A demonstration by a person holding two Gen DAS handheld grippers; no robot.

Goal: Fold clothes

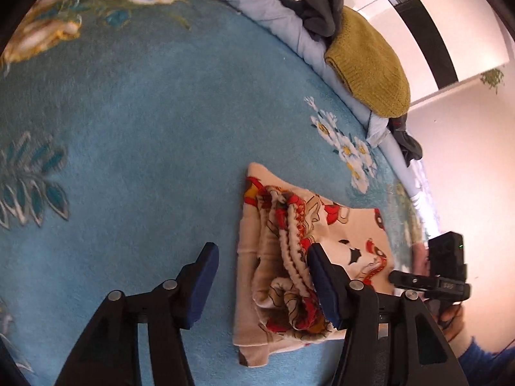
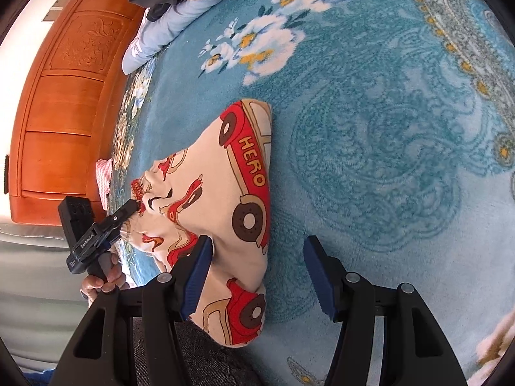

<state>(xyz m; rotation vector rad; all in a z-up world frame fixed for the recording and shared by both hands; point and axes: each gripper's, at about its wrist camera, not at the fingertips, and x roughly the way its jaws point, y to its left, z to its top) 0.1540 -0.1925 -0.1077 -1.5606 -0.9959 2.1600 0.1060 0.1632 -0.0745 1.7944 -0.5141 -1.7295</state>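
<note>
Over blue carpet, both angled-down grippers' fingers gape.

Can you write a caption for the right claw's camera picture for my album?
Open right claw hovers over folded cartoon-car clothing on the blue flowered blanket.

Blue carpet, plush, patterned with white flowers and teal leaves. Pale blue quilt, bunched along the carpet's far edge. Orange-brown wooden headboard, carved panels, standing beside the carpet. White wall with a dark vertical strip. Small pink-and-white knitted item, near the headboard.
</note>
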